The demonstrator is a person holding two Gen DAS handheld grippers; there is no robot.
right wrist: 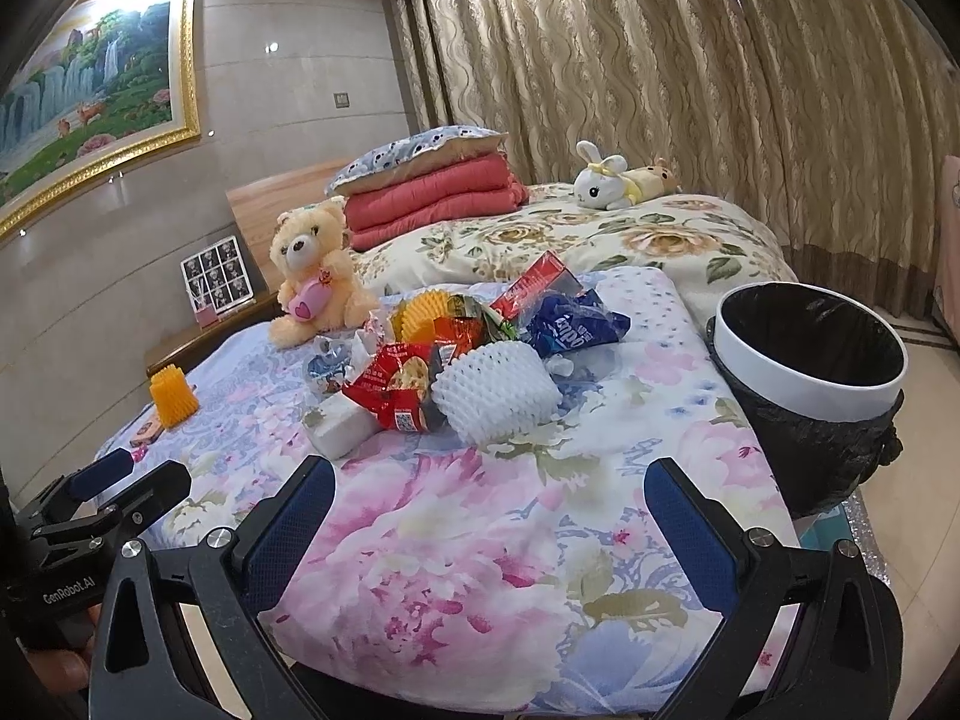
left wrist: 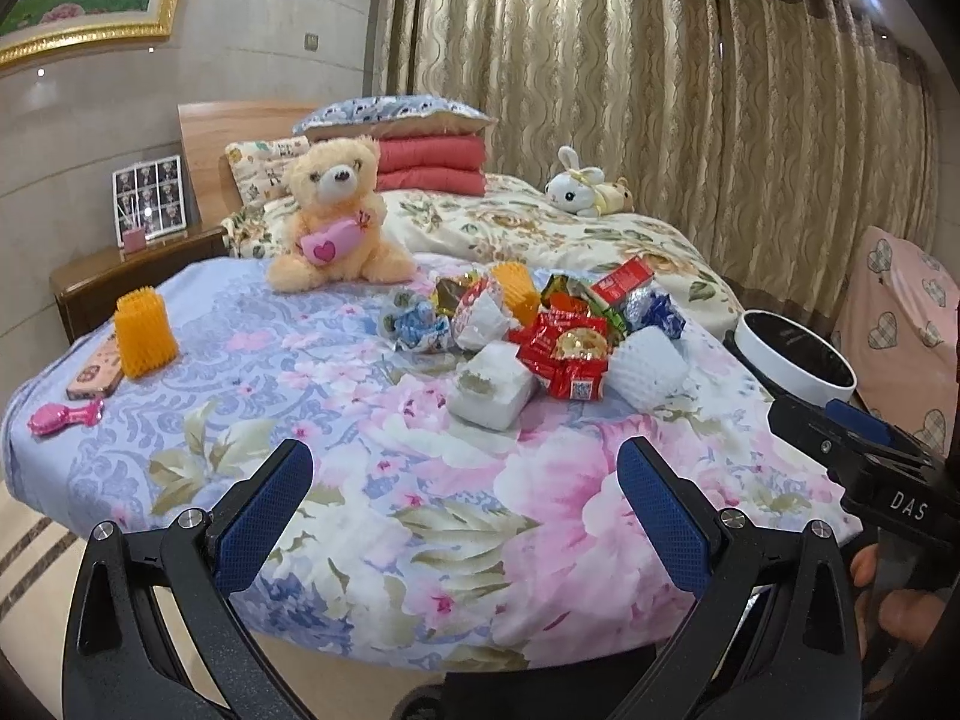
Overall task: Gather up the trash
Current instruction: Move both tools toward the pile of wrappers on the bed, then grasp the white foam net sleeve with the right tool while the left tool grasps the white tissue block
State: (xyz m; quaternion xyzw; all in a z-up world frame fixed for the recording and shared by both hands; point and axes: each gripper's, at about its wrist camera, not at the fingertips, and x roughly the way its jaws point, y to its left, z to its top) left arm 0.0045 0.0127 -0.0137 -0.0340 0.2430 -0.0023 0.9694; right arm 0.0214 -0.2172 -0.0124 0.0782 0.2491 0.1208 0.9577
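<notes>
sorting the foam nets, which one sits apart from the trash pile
The orange foam net standing alone near the bed's left edge, beside the phone. The white net and the other orange net are in the pile.

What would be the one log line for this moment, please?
left gripper: open, empty | right gripper: open, empty | trash pile: on bed, untouched | bin: right of bed, lined, open

The left gripper (left wrist: pixel 465 501) is held level, its blue-padded fingers (left wrist: pixel 264 516) spread wide with nothing between them; the right gripper (right wrist: pixel 489 519) is held likewise, jaws wide apart; a hand (left wrist: pixel 894 600) grips the right one's handle.
</notes>
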